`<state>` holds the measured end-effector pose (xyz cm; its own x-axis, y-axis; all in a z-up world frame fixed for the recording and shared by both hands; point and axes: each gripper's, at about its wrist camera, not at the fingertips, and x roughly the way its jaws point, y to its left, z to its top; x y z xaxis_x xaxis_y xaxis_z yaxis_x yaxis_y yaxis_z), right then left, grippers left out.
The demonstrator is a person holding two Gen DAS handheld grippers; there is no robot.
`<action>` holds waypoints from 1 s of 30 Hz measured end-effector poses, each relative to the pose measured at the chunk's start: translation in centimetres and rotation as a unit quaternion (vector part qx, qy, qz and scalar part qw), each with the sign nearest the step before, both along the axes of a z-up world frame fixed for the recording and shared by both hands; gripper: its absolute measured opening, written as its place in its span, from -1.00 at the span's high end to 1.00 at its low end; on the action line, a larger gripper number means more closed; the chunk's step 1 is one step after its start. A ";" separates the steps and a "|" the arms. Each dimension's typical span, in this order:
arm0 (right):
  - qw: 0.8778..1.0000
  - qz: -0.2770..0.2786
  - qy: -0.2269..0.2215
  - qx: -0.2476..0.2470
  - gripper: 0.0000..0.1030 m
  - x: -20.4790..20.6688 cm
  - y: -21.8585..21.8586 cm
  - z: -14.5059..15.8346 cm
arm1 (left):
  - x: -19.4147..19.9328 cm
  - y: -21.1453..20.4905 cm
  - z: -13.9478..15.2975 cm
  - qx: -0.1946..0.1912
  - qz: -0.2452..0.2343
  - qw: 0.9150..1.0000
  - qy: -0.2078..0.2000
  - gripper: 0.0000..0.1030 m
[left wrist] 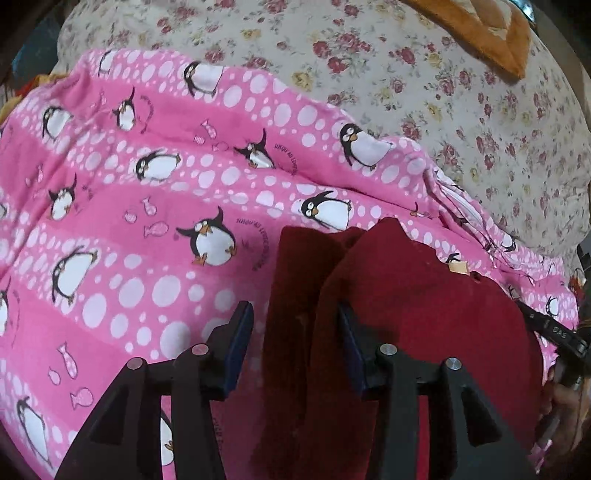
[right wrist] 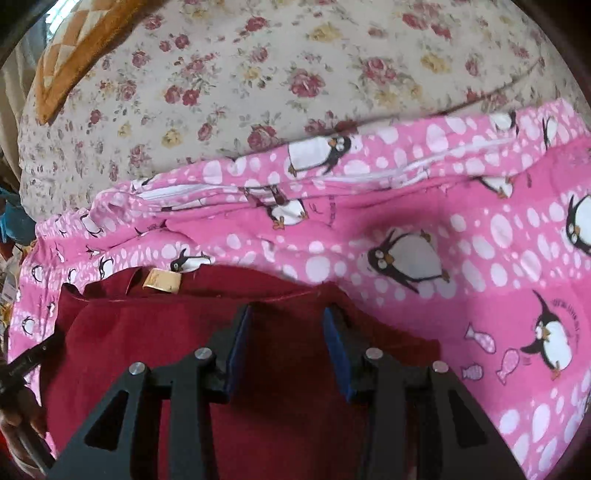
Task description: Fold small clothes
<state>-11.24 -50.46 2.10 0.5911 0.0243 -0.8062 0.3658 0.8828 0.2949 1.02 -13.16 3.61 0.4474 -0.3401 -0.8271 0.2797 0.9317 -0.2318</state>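
Note:
A small dark red garment [left wrist: 424, 325] with a tan neck label [left wrist: 458, 266] lies on a pink penguin-print cloth [left wrist: 147, 206]. A fold of the red fabric stands up between the fingers of my left gripper [left wrist: 295, 317], whose jaws are apart. In the right wrist view the same red garment [right wrist: 155, 332] and its label [right wrist: 162, 282] lie on the pink cloth [right wrist: 480, 258]. My right gripper [right wrist: 288, 325] hovers over the garment's upper edge with its jaws apart, holding nothing.
A floral bedsheet [left wrist: 406, 74] lies beyond the pink cloth, also in the right wrist view [right wrist: 258, 74]. An orange cushion [left wrist: 491, 33] sits at the far right, and shows in the right view [right wrist: 74, 55]. The other gripper's black body [left wrist: 561, 336] shows at the right edge.

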 end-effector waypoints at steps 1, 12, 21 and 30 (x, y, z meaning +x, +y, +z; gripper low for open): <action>1.000 0.003 0.000 -0.003 0.19 -0.3 0.1 0.3 | -0.3 -0.1 0.3 0.003 -0.002 1.000 -0.007 0.50; 0.999 0.034 0.014 -0.006 0.05 -8.4 3.0 2.6 | -1.3 0.5 0.9 0.007 0.008 1.000 -0.017 0.50; 0.999 0.051 0.008 -0.002 -0.13 -8.4 5.8 4.7 | -2.1 1.0 2.0 -0.008 0.011 0.999 -0.031 0.50; 0.998 0.061 0.013 -0.017 -0.17 -7.5 7.3 4.3 | 0.2 0.9 1.4 0.024 0.037 0.999 -0.029 0.50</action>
